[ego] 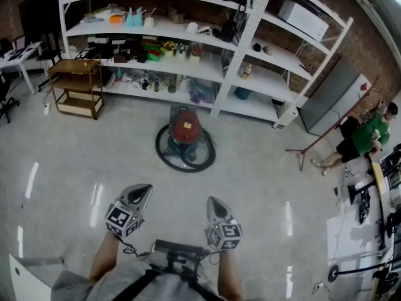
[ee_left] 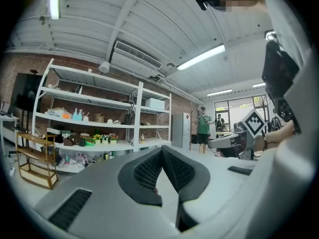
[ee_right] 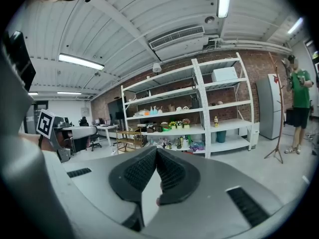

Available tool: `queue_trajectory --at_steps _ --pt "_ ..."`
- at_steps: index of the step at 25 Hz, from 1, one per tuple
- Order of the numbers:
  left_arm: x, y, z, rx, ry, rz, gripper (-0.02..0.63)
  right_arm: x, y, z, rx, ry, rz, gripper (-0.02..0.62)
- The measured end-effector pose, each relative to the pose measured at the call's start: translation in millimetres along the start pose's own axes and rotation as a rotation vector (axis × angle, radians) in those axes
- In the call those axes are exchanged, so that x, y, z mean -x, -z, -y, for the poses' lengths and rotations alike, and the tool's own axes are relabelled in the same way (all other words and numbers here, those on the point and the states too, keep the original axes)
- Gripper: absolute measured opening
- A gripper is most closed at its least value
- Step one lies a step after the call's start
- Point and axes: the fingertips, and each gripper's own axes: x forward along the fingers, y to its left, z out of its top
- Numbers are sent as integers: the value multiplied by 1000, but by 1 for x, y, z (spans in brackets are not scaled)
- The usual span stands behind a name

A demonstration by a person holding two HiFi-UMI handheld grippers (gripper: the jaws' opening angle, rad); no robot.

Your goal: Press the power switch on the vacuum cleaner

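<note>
Step in hand: approach, and no contact yet.
Left tool [ego: 139,194] clenched, nothing between pads. Right tool [ego: 217,207] likewise clenched and empty.
We hold both low, close to our body.
Vacuum cleaner [ego: 186,129], red, on floor well ahead of both tools, roughly between their lines. Black hose [ego: 164,157] coiled round it, shelving [ego: 207,68] beyond.
Switch too small to make out.
We judge next move: step forward, lower one closed tool tip over red housing, locate switch, press.
</note>
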Motion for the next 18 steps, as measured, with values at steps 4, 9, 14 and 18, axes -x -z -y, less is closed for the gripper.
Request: queue_trajectory --at_steps 4,9,14,18 --pt "4 -2 -12 -4 4 1 8 -6 -6 -8 -1 16 8 2" --pt "11 2 -33 14 -11 10 8 -15 -4 -19 -5 27 -2 2" --pt "5 14 -51 14 -20 23 8 -33 6 -12 -10 40 7 2" --pt "-14 21 -70 0 -37 24 8 -64 10 2 -7 33 14 2"
